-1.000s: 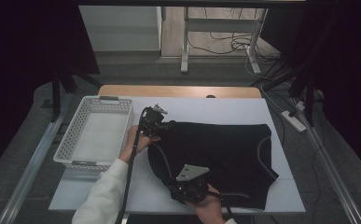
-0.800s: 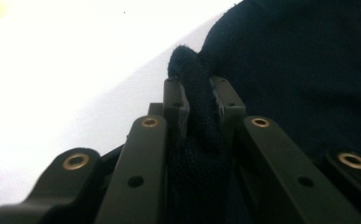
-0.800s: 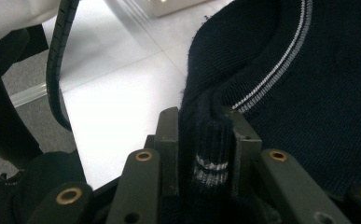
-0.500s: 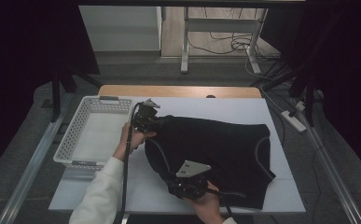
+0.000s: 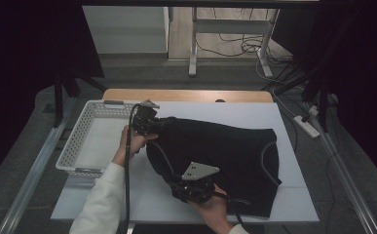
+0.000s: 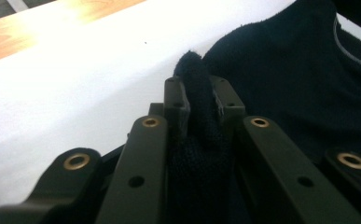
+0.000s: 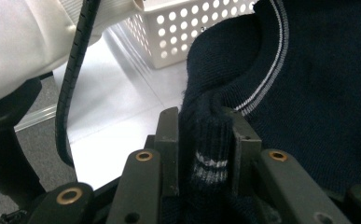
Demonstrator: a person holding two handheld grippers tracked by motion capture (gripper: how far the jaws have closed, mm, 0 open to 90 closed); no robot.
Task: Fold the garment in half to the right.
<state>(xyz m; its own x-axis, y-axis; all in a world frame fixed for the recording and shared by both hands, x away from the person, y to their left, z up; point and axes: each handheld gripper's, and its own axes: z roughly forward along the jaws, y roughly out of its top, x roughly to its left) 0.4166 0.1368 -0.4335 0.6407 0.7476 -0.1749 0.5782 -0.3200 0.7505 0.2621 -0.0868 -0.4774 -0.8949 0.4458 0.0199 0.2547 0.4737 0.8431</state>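
Dark navy knit, a sweater [image 5: 220, 156] with pale stripes at its edge, lies spread over the white tabletop [image 5: 293, 200]. Nearest the person, the right gripper [image 5: 188, 187] is clamped on a striped fold of the garment's near edge, the cloth bunched between its jaws. Farther off, the left gripper [image 5: 147, 124] pinches a fold at the sweater's far left corner. Just beside that hand, to the left, stands a white perforated basket [image 5: 79, 146].

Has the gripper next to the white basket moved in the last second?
Yes. The left gripper has moved away from the person, alongside the white basket, pulling the dark garment.
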